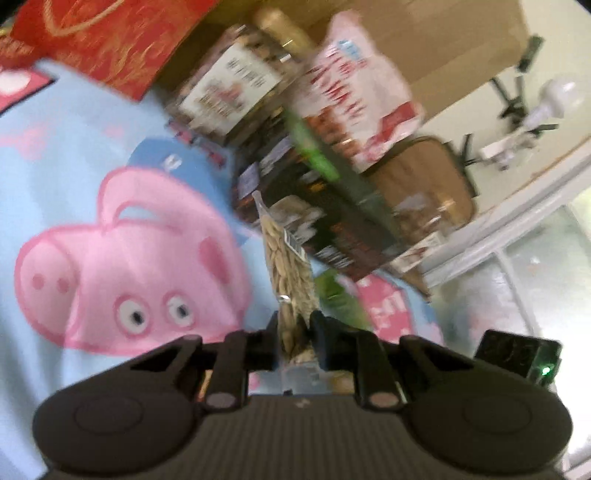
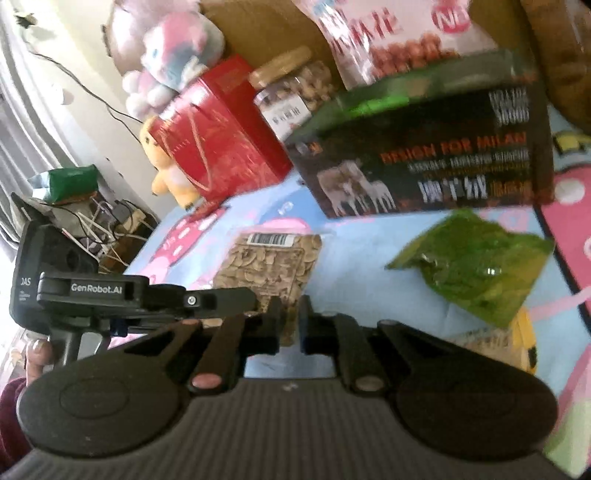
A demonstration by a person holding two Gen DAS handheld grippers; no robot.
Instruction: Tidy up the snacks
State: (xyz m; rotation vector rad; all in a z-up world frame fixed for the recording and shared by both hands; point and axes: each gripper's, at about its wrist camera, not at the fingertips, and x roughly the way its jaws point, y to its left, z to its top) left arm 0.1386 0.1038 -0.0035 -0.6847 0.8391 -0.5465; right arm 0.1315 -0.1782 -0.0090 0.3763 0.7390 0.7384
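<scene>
A clear bag of pale nuts (image 1: 288,266) stands on edge between the fingers of my left gripper (image 1: 295,325), which is shut on its near end. In the right wrist view the same nut bag (image 2: 269,266) shows its flat face and a barcode label. My left gripper (image 2: 236,300) holds its left edge. My right gripper (image 2: 290,314) is shut on the bag's lower edge, with the film pinched between its pads. The bag hangs just above a light blue sheet (image 1: 74,155) printed with a pink cartoon pig.
Behind the bag stand a dark box with orange lettering (image 2: 424,158), a pink snack bag (image 2: 388,33), a nut jar (image 2: 291,85) and a red gift box (image 2: 218,140). A green bag (image 2: 476,266) lies to the right. Plush toys (image 2: 173,48) sit at the back left. A hand (image 2: 33,358) holds the left gripper.
</scene>
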